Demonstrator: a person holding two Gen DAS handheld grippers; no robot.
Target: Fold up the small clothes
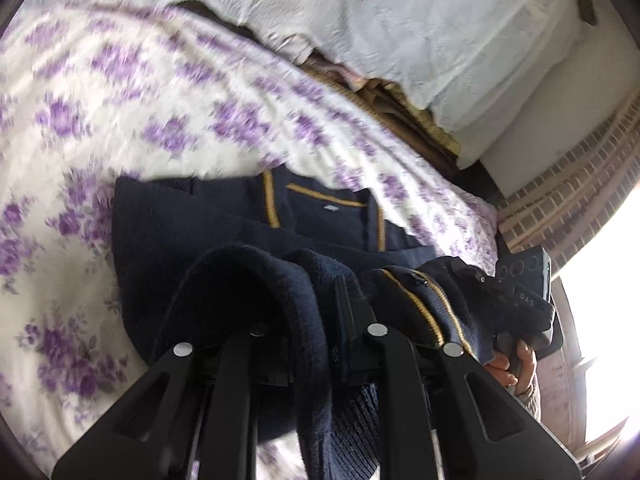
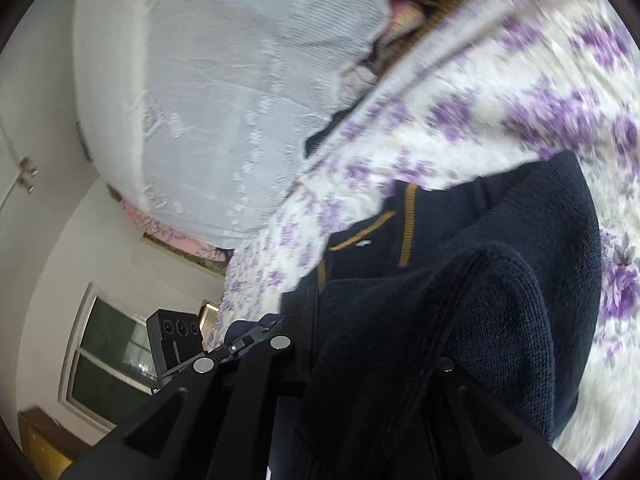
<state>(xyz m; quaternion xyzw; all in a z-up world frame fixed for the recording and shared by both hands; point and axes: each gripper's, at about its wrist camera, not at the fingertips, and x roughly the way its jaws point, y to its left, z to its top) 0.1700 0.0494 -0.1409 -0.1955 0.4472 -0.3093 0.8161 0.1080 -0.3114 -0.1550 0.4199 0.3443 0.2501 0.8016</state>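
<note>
You have a white bedsheet (image 1: 132,92) with purple flowers underneath. A pale textured pillow (image 1: 420,28) lies at its far edge. Brick wall (image 1: 568,200) beside it; a window (image 2: 108,360) shows in the right wrist view.

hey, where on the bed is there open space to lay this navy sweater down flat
Bare floral sheet lies between the navy sweater and the white cover, and runs on along the sweater's far side. It is crowded where brown folded cloth lies under the white cover, and where both the left gripper and the right gripper clamp the sweater.

Gripper (image 2: 316,320) tips buried under cardigan (image 2: 500,300)
</note>
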